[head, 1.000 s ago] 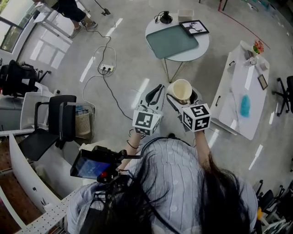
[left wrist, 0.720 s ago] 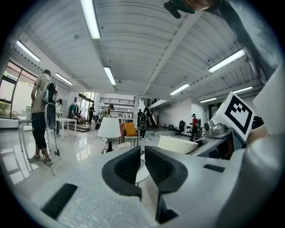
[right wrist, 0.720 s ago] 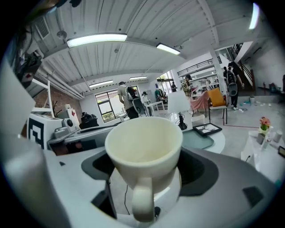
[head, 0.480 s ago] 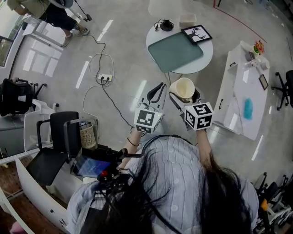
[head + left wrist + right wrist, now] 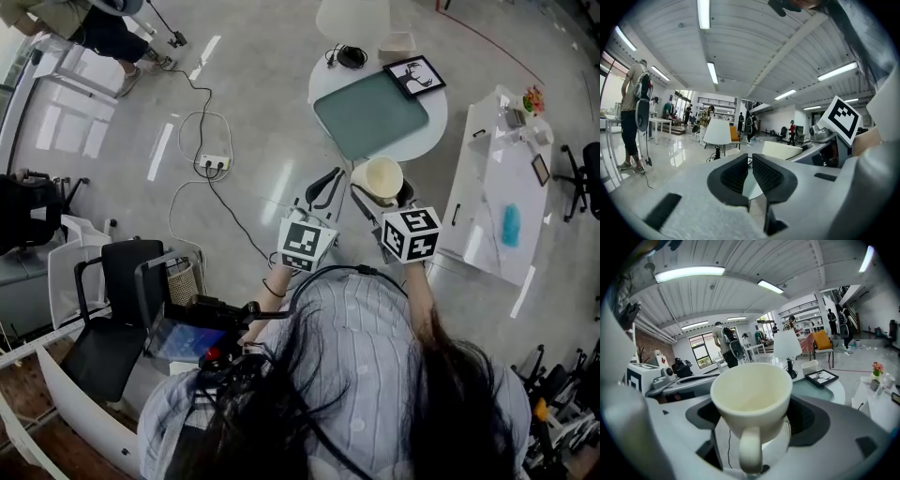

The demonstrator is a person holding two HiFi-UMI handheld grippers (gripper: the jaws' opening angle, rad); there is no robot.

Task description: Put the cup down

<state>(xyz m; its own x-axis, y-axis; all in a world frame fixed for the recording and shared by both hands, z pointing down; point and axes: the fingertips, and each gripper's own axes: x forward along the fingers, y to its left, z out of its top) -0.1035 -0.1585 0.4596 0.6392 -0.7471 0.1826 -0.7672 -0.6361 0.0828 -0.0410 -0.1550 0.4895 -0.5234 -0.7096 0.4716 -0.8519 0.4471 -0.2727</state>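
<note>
A cream cup (image 5: 383, 178) (image 5: 751, 401) is clamped between the jaws of my right gripper (image 5: 379, 192), upright, its handle toward the camera in the right gripper view. It hangs in the air just short of the round white table (image 5: 422, 141) with a green mat (image 5: 371, 114). My left gripper (image 5: 320, 189) (image 5: 751, 173) is held beside it on the left, its jaws nearly together and empty.
On the round table lie a framed picture (image 5: 413, 75), a small box (image 5: 397, 43) and a black cable item (image 5: 351, 56). A long white table (image 5: 499, 197) stands at the right. A power strip with cables (image 5: 213, 163) lies on the floor; a black chair (image 5: 117, 291) is at left.
Both grippers and the cup have come a little nearer the round table, which sits closer in the head view. The cup stays held in the right gripper.
</note>
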